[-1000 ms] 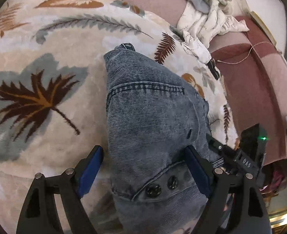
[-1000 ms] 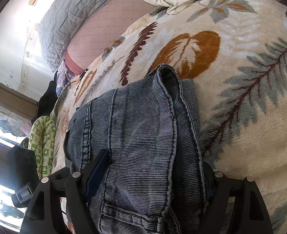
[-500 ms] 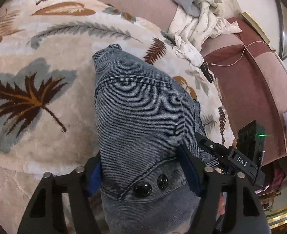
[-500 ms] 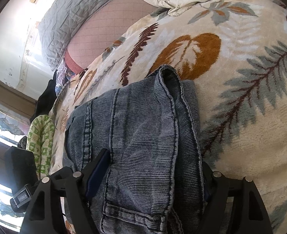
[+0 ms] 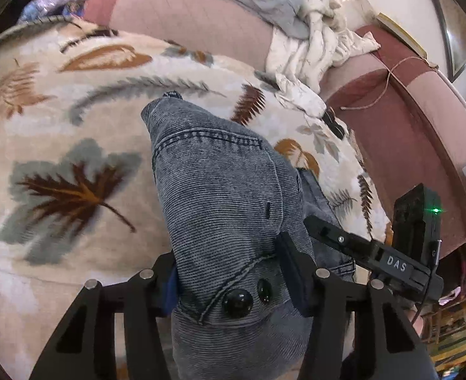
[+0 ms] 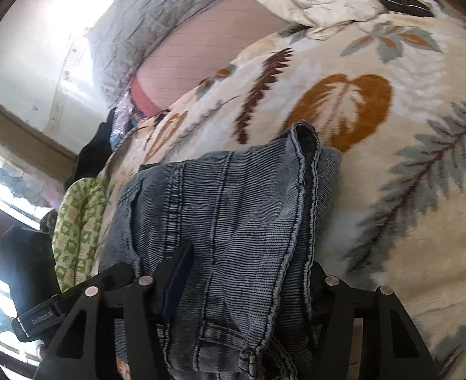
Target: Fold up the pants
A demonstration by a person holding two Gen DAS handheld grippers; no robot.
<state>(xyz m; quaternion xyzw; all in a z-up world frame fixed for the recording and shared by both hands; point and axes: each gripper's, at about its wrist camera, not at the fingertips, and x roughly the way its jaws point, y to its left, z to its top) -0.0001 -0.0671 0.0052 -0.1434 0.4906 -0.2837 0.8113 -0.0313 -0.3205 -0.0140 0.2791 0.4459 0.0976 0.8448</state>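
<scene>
Denim item: pants, grey-blue, folded into a thick bundle, lying on the blanket and partly lifted at the near end.
Buttons: two dark ones at the near end, between the left gripper's fingers.
Left gripper: jaws closing, pads pressed on both sides of the buttoned end of the pants.
Right gripper: jaws closing on the stacked layers of the pants; left pad lies against the cloth, right pad hidden behind the fold.
Blanket: cream fleece with brown, rust and grey leaves, spread on the bed.
Far side: pink mattress, grey quilt, crumpled white sheet.
</scene>
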